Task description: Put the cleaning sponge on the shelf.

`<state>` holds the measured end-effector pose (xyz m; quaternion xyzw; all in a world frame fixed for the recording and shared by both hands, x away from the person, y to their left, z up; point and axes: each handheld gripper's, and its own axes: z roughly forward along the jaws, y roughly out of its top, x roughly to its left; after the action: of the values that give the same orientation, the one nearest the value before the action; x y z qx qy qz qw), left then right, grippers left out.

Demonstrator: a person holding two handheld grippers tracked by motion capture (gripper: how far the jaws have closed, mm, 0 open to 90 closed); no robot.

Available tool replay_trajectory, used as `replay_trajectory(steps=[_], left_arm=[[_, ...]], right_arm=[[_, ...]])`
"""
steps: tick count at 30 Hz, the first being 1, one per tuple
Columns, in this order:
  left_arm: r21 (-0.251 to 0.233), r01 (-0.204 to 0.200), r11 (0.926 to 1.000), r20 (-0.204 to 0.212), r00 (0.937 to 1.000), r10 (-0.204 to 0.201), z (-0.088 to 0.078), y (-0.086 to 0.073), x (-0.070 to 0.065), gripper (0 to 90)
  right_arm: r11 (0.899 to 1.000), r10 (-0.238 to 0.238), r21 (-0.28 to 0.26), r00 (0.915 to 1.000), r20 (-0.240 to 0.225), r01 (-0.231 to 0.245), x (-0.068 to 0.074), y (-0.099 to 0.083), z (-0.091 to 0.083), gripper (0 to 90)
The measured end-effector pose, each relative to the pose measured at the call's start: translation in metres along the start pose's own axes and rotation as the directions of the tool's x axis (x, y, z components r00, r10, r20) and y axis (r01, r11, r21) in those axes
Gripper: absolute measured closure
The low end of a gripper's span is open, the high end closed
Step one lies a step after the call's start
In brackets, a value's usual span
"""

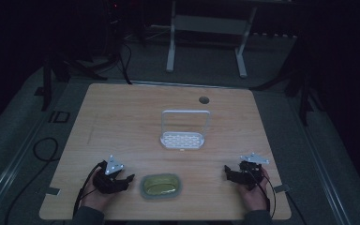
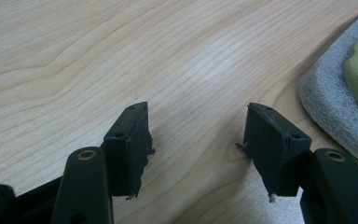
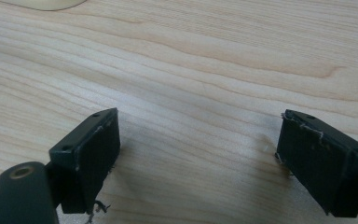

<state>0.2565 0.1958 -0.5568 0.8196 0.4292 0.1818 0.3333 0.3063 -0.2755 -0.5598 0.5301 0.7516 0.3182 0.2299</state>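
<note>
Two claws, left claw and right claw, gape beside one sponge.

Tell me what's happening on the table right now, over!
Left gripper open, empty. Right gripper open, empty. Sponge lies untouched on the table between them. White rack farther back, nothing in the way.

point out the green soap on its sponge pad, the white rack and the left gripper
green soap (image 1: 161, 183), high view, middle of its top
white rack (image 1: 183, 140), high view, its slotted base
left gripper (image 2: 196, 140), left gripper view, midway between its open fingertips
</note>
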Motion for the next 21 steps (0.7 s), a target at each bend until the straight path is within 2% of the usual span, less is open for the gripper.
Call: replay_trajectory(steps=[15, 21], left_arm=[[-0.017, -0.014, 0.9998, 0.016, 0.9998, 0.014, -0.009, 0.004, -0.003, 43.3], [-0.015, -0.028, 0.9995, 0.044, 0.9986, 0.029, -0.015, 0.01, -0.005, 46.4]], right_arm=[[1.0, 0.001, 0.0, 1.0, 0.001, -0.001, 0.0, 0.0, 0.0, 13.1], [1.0, 0.002, 0.0, 1.0, 0.001, -0.002, 0.0, 0.0, 0.0, 13.1]])
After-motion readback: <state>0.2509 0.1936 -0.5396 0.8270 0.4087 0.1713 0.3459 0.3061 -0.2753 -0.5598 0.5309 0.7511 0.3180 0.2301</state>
